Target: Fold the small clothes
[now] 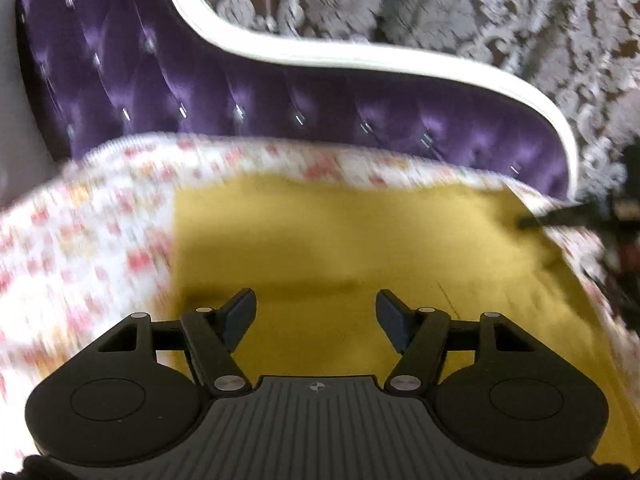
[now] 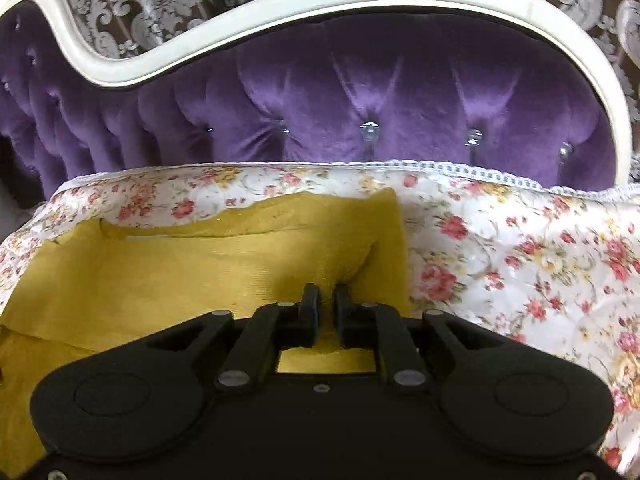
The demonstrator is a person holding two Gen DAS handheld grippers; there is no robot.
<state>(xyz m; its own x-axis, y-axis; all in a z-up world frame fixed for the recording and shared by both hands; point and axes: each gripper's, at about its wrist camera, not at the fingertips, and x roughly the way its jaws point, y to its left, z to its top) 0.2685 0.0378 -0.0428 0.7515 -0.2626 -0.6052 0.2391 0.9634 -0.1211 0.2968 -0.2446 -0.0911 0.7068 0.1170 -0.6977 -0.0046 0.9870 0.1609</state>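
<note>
Left wrist view. The left gripper (image 1: 316, 308) hovers over the yellow cloth (image 1: 340, 240) with its jaws wide apart and nothing between them. The cloth lies flat under it on the floral cover (image 1: 80, 232), its left edge running straight from near to far. Presumably the cloth is spread this way so that an edge can be lifted and laid over cleanly, and the open jaws suggest the gripper is free to take a new hold or to steady the fabric. The picture is blurred, so fine creases cannot be read. At the right edge a dark shape, likely the right gripper (image 1: 560, 216), touches the cloth's far right corner. Behind the cover stands the purple sofa back (image 1: 240, 92) with its white frame (image 1: 320, 54), and beyond that a patterned curtain (image 1: 480, 12).

Right wrist view. The right gripper (image 2: 325, 300) has its jaws narrow, pinching a raised ridge of the cloth (image 2: 200, 264); fabric puckers just beyond the fingertips. The hold sits close to the cloth's right edge, probably so that this side can be carried across in a fold. To the right the cover (image 2: 520, 260) lies bare, edged with white lace against the sofa back (image 2: 360, 92).

Writing. No brand, label or legible text shows in either view; a small round crosshair mark sits on the left gripper's body.
</note>
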